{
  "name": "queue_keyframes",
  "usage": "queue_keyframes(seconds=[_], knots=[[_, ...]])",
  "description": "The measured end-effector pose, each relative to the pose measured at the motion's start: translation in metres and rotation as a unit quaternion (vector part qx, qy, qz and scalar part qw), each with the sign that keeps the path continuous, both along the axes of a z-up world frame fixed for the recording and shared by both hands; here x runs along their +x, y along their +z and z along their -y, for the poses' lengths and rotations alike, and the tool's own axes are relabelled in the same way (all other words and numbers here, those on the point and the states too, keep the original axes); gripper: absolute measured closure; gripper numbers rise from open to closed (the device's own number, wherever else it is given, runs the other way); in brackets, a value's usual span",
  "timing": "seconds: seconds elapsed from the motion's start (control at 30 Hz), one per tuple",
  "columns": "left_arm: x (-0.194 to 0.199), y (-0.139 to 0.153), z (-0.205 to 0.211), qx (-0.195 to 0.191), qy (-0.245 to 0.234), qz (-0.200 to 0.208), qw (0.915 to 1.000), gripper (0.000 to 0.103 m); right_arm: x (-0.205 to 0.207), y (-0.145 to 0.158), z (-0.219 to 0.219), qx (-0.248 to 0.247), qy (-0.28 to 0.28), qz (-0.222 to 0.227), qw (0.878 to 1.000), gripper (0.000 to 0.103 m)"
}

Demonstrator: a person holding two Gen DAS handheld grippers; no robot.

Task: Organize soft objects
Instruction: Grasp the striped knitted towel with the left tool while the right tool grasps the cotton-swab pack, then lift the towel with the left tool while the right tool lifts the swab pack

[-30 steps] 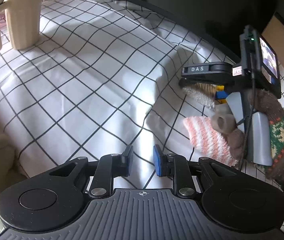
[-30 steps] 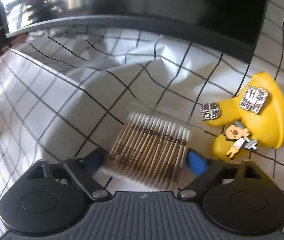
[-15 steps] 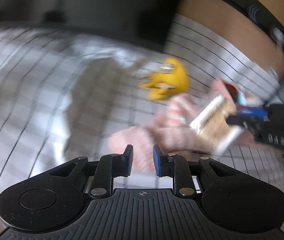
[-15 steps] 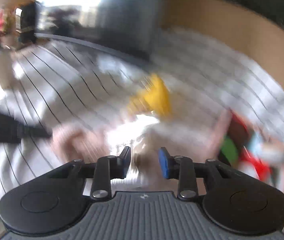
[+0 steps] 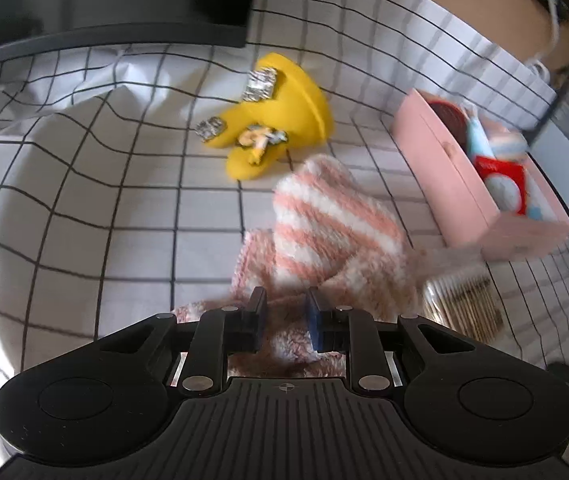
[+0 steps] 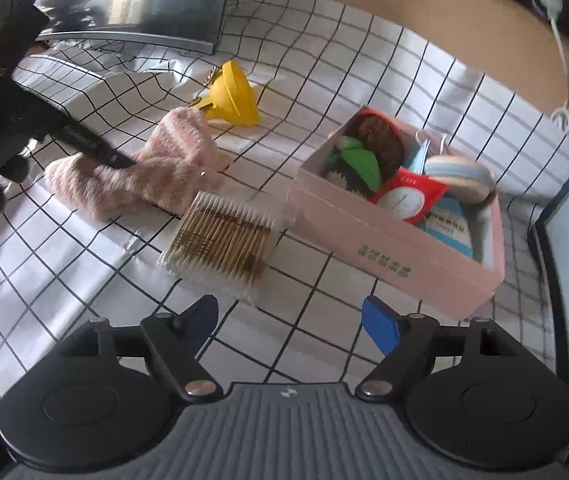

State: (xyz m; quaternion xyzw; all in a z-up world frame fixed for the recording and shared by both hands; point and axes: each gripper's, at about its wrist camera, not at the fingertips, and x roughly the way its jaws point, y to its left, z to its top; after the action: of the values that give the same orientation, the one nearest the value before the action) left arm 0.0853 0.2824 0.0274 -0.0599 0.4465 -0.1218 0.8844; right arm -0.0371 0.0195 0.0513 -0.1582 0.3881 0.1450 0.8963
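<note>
A pink-and-white striped fluffy sock lies crumpled on the checked cloth. My left gripper hovers over its near end, jaws a narrow gap apart, sock fabric showing in the gap. From the right wrist view, the left gripper has its tip on the sock. My right gripper is opening wide with nothing between its fingers. A clear pack of cotton swabs lies just ahead of it on the cloth, beside the pink box.
The pink box holds several items: green and brown soft things, a red packet, a blue striped roll. A yellow plastic toy lies beyond the sock. A dark monitor stands at the back, another screen at the right edge.
The right gripper carried the swab pack over beside the pink box and let it go; its jaws now stand wide. The left gripper swung right, from bare cloth to over the striped sock.
</note>
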Motion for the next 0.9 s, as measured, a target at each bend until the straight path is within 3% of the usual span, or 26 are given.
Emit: queue_keyframes(seconds=[0.1, 0.23, 0.4, 0.47, 0.53, 0.57, 0.67, 0.77, 0.9], knots=[[-0.018, 0.003, 0.002, 0.000, -0.021, -0.013, 0.9997, 0.080, 0.005, 0.002, 0.000, 0.015, 0.002, 0.002, 1.000, 0.021], [-0.054, 0.005, 0.014, 0.000, -0.019, -0.020, 0.9996, 0.080, 0.024, 0.000, -0.006, 0.061, 0.018, -0.017, 0.998, 0.011], [-0.083, 0.003, 0.009, -0.030, 0.046, -0.027, 0.9981, 0.080, 0.060, -0.021, -0.032, 0.083, 0.019, -0.052, 0.995, 0.011], [-0.094, 0.003, 0.003, -0.045, 0.079, -0.034, 0.9953, 0.080, 0.074, -0.034, -0.040, 0.101, 0.021, -0.085, 0.991, 0.011], [-0.104, 0.005, -0.003, -0.035, 0.093, -0.030, 0.9946, 0.081, 0.086, -0.049, -0.050, 0.086, 0.038, -0.119, 0.988, 0.011], [-0.108, 0.006, -0.006, -0.029, 0.101, -0.029, 0.9941, 0.082, 0.087, -0.053, -0.053, 0.076, 0.044, -0.118, 0.989, 0.009], [-0.118, 0.015, -0.012, -0.034, 0.113, -0.011, 0.9929, 0.081, 0.073, -0.051, -0.055, 0.052, 0.064, -0.094, 0.992, 0.030], [-0.120, 0.028, -0.004, -0.032, 0.097, 0.021, 0.9945, 0.080, 0.054, -0.047, -0.042, 0.026, 0.063, -0.062, 0.996, 0.030], [-0.104, 0.023, 0.020, -0.005, 0.073, 0.026, 0.9970, 0.080, 0.036, -0.047, -0.010, -0.004, 0.029, -0.035, 0.999, 0.030]])
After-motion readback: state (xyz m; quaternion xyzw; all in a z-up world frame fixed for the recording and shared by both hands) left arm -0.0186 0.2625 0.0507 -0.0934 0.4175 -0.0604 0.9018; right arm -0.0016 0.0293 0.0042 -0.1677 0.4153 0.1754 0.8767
